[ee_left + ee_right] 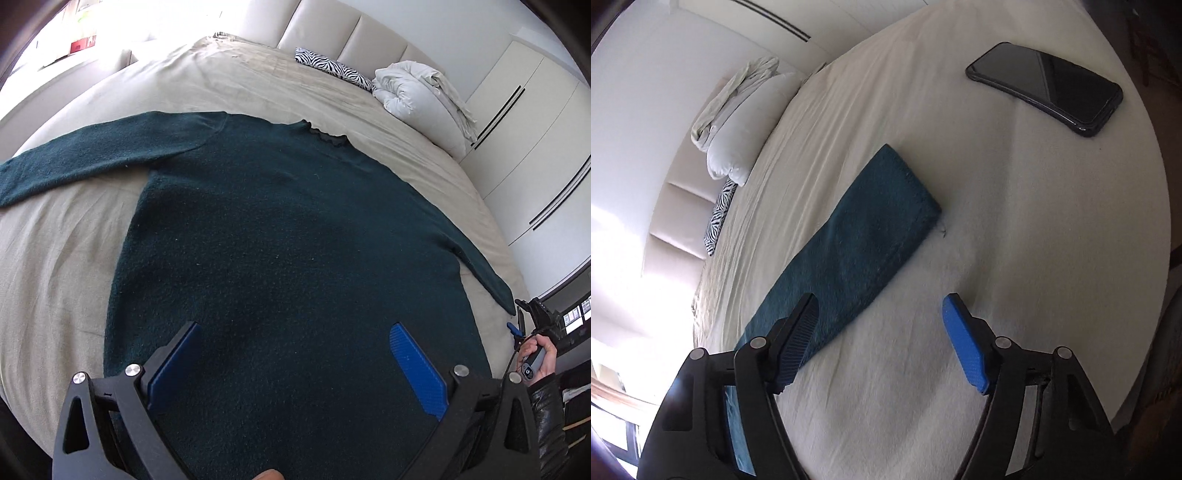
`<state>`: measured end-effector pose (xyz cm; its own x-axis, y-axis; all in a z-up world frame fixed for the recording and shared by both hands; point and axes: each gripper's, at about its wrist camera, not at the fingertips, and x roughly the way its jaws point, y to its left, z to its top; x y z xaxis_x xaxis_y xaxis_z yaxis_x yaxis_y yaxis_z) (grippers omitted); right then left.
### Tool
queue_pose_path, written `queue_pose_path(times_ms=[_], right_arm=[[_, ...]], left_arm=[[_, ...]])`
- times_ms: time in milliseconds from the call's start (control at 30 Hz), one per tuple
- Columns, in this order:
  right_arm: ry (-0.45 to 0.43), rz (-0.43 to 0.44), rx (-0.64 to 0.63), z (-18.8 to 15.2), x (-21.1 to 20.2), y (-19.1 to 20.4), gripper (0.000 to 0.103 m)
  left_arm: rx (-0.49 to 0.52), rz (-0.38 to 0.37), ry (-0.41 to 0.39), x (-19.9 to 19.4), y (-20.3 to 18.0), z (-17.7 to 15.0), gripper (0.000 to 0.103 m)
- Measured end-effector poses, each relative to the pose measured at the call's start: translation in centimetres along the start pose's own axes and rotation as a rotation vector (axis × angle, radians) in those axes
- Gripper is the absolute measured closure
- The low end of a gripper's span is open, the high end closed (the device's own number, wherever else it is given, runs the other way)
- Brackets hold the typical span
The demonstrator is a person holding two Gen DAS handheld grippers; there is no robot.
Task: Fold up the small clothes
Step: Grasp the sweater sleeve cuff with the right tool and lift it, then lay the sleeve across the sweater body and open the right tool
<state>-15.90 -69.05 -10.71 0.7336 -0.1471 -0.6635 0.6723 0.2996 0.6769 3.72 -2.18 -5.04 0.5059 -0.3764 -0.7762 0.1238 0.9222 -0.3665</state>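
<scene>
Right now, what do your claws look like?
Both the left claw and the right claw have black frames, silver round bolts and ribbed blue pads. A black cable runs by my right hand, which has a shiny black sleeve.

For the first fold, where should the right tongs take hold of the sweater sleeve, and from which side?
Probably at the cuff end of the sleeve, coming from the bed's open side. It lies flat and straight on the sheet, its free end nearest the phone. The right tongs are open beside it.
</scene>
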Motion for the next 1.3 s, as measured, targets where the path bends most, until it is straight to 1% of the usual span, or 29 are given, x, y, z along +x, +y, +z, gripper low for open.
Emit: queue_pose_path(times_ms=[33,167,233,267,300,333,400,467,533,600,700,733,833,933,1000,1067,1133,1200,1233,1300], right_arm=[[-0.003,0.008,0.021,1.2,0.7,-0.9,0.045],[-0.008,0.029,0.023,4.1,3.3,-2.0,0.054],[0.004,0.034,0.025,5.0,5.0,-1.6,0.067],[0.008,0.037,0.034,5.5,5.7,-1.6,0.069],[0.012,0.043,0.044,6.0,6.6,-1.5,0.074],[0.011,0.049,0.054,6.4,7.2,-1.4,0.083],[0.007,0.029,0.058,7.5,8.4,-1.0,0.094],[-0.004,-0.009,0.004,7.9,9.1,0.7,0.096],[-0.025,-0.049,-0.1,7.8,9.3,3.7,0.096],[-0.042,-0.055,-0.2,7.3,9.1,6.9,0.097],[-0.056,-0.039,-0.364,5.5,9.1,13.7,0.097],[-0.054,-0.031,-0.43,4.3,9.1,16.3,0.097],[-0.034,0.007,-0.637,-0.9,9.8,24.1,0.097],[0.03,0.066,-0.811,-7.8,11.5,30.6,0.097],[0.077,0.096,-0.9,-13.0,12.7,33.8,0.097],[0.122,0.114,-0.957,-18.0,13.7,35.8,0.097],[0.173,0.134,-0.984,-23.0,14.4,37.4,0.097],[0.224,0.154,-1.001,-26.8,15.4,38.9,0.097],[0.243,0.161,-1.022,-29.3,15.2,39.1,0.096],[0.266,0.17,-1.056,-33.0,15.5,40.1,0.094]], left_arm=[[-0.001,0.006,-0.01,0.0,0.1,0.1,0.0],[-0.03,-0.003,0.004,0.9,0.8,0.7,0.0],[-0.041,-0.016,0.017,1.4,1.3,0.7,0.0],[-0.045,-0.023,0.022,1.6,1.5,0.7,0.0],[-0.049,-0.029,0.025,1.6,1.7,0.6,0.0],[-0.053,-0.034,0.024,1.6,1.9,0.6,0.0],[-0.063,-0.048,0.017,1.6,2.4,0.7,0.0],[-0.074,-0.068,0.009,1.4,2.9,0.9,0.0],[-0.086,-0.086,0.001,1.3,3.5,1.0,0.0],[-0.097,-0.098,-0.006,1.0,4.0,1.1,0.0],[-0.11,-0.117,-0.024,0.3,4.7,1.1,0.0],[-0.114,-0.122,-0.032,0.0,4.9,1.2,0.0],[-0.125,-0.124,-0.055,-0.8,5.6,1.5,0.0],[-0.141,-0.123,-0.076,-1.6,6.6,1.8,0.0],[-0.154,-0.121,-0.087,-2.1,7.3,1.9,0.0],[-0.165,-0.116,-0.099,-2.4,8.0,2.0,0.0],[-0.179,-0.11,-0.108,-2.6,8.8,2.0,0.0],[-0.194,-0.106,-0.111,-2.5,9.6,2.1,0.0],[-0.199,-0.104,-0.114,-2.5,9.9,2.2,0.0],[-0.21,-0.096,-0.114,-2.5,10.5,2.2,0.0]])
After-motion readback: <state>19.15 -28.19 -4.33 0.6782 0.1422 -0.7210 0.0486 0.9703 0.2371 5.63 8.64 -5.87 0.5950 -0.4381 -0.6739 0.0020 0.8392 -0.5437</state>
